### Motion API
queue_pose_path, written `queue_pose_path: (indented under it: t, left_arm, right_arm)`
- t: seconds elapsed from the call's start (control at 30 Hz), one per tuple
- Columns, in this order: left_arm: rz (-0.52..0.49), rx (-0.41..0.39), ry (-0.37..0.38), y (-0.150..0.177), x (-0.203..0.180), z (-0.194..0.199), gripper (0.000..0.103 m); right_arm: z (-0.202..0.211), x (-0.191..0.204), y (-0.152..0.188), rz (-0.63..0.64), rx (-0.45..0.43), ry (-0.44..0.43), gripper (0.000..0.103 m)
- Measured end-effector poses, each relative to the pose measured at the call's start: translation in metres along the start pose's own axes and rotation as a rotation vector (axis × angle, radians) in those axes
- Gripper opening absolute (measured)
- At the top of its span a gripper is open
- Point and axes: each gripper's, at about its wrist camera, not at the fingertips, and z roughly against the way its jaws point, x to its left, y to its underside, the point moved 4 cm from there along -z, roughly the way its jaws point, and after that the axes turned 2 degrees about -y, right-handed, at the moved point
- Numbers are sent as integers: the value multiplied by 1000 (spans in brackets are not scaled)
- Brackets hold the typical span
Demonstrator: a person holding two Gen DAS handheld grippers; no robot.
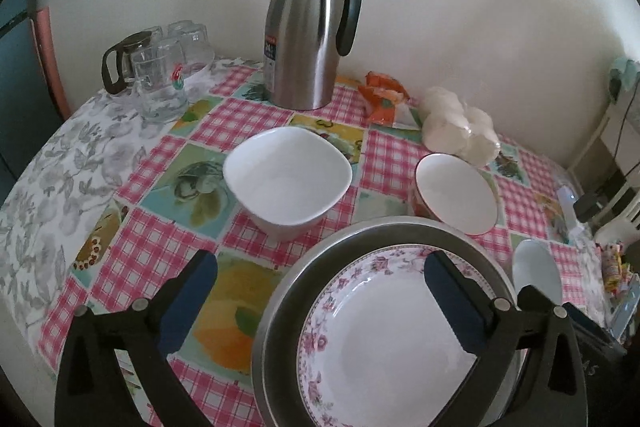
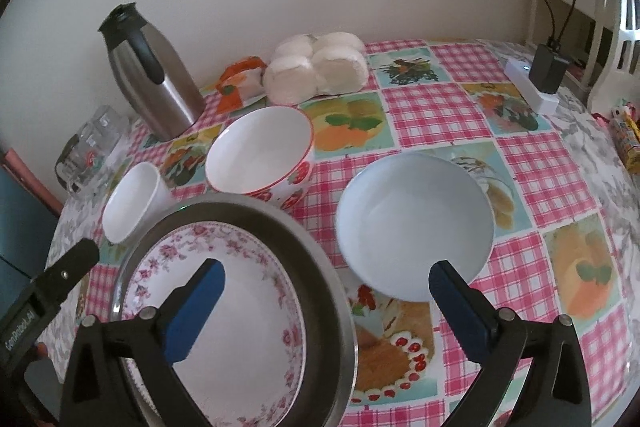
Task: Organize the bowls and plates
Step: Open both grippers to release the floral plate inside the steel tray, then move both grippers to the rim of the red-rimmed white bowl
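Nearest you, the flowered plate (image 1: 384,339) sits inside the metal tray (image 1: 304,275) — both your left gripper (image 1: 320,283) and right gripper (image 2: 326,293) stand wide open, holding nothing; three bowls lie farther.

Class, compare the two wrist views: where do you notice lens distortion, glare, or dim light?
Left wrist view: the table edge bows, dark corners frame the picture, and the steel flask carries a bright streak of glare. Right wrist view: the same flask leans sideways from the fisheye lens; the light is soft and dim, with faint shadows.
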Motion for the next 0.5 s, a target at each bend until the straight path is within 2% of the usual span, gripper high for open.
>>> queue_pose_path:
  t: [0.17,0.3,0.5]
  left_arm:
    - [-18,24,4,-7,-7,-12,103]
    - [-48,69,50,-16,-14,-25,103]
    - [-44,119,129,-43,-26,-43,103]
  right_arm:
    - [-2,-3,-8,-2,-18,-4,103]
    - [-5,-6,-18,-31,-28,-48,103]
    - [-11,-14,-41,-62,-59,-54,103]
